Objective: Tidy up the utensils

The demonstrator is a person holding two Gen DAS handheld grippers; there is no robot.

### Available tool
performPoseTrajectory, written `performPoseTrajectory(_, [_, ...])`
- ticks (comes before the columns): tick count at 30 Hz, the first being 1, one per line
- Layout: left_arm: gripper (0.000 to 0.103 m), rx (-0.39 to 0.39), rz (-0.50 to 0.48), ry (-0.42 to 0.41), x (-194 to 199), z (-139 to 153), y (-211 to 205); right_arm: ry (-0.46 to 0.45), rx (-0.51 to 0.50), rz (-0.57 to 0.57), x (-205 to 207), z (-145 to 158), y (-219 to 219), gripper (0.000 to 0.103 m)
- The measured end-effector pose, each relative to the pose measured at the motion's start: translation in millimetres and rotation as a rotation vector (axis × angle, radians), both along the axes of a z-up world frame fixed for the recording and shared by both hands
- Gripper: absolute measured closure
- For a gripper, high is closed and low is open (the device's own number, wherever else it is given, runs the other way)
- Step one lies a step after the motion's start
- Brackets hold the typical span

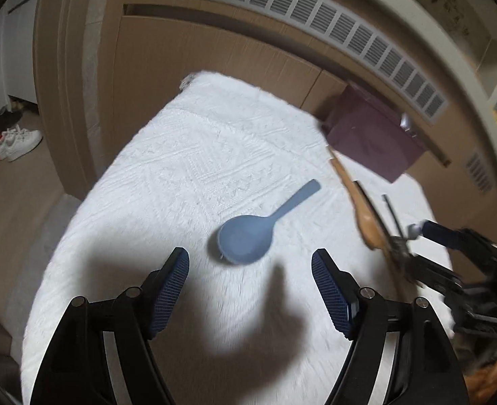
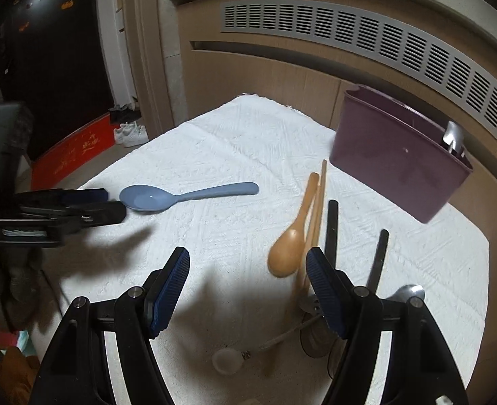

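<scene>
L gripper [image 1: 250, 263] jaws wide open, empty; blue plastic spoon [image 1: 245, 238] lies just beyond on white textured cloth [image 1: 167, 168] over the tabletop. R gripper [image 2: 247, 263] jaws open, empty, near wooden spoon [image 2: 290, 246]. Purple plastic bin [image 2: 393, 165] far right.

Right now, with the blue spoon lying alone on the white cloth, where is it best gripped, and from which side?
Probably the handle of the blue spoon, near its middle, from above. It lies flat on the white cloth, bowl up, well apart from the wooden spoon. The handle is narrow; the bowl is wide and rounded. The left gripper, open, hovers beside the bowl.
</scene>
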State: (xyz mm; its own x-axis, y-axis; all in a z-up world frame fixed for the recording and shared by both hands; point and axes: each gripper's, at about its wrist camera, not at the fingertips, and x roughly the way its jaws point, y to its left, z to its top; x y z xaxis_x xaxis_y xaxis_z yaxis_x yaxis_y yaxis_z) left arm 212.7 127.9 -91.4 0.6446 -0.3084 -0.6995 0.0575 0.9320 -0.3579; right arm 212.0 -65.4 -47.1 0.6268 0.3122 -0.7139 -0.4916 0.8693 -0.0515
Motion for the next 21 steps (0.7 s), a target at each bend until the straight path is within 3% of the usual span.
performPoseTrajectory(2, [0.030, -0.018, 0.031, 0.023, 9.1, -5.0, -1.6, -0.001, -0.013, -0.013, -2.3, -2.2, -8.3, 0.034])
performPoseTrajectory(6, [0.044, -0.014, 0.074, 0.022, 18.4, -6.4, -7.9, -0.005, -0.023, -0.052, -3.8, -5.3, -31.7, 0.034])
performPoseTrajectory(8, [0.048, 0.014, 0.094, 0.018, 23.1, -7.1, -14.2, 0.004, -0.009, -0.072, -3.1, -8.5, -44.3, 0.034])
performPoseTrajectory(10, [0.074, 0.049, 0.096, 0.020, 27.3, -7.4, -20.8, 0.010, 0.003, -0.084, -1.7, -11.5, -52.8, 0.034])
performPoseTrajectory(12, [0.090, 0.072, 0.077, 0.021, 29.8, -7.9, -27.3, 0.015, 0.019, -0.093, -1.9, -12.9, -58.7, 0.034])
performPoseTrajectory(15, [0.096, 0.094, 0.040, -0.057, 19.3, 5.2, -32.6, 0.010, 0.036, -0.098, -2.4, -11.6, -64.6, 0.034])
performPoseTrajectory(21, [0.096, 0.227, 0.013, -0.281, -6.5, 58.2, -39.9, -0.013, 0.039, -0.104, -3.6, -3.7, -71.2, 0.034])
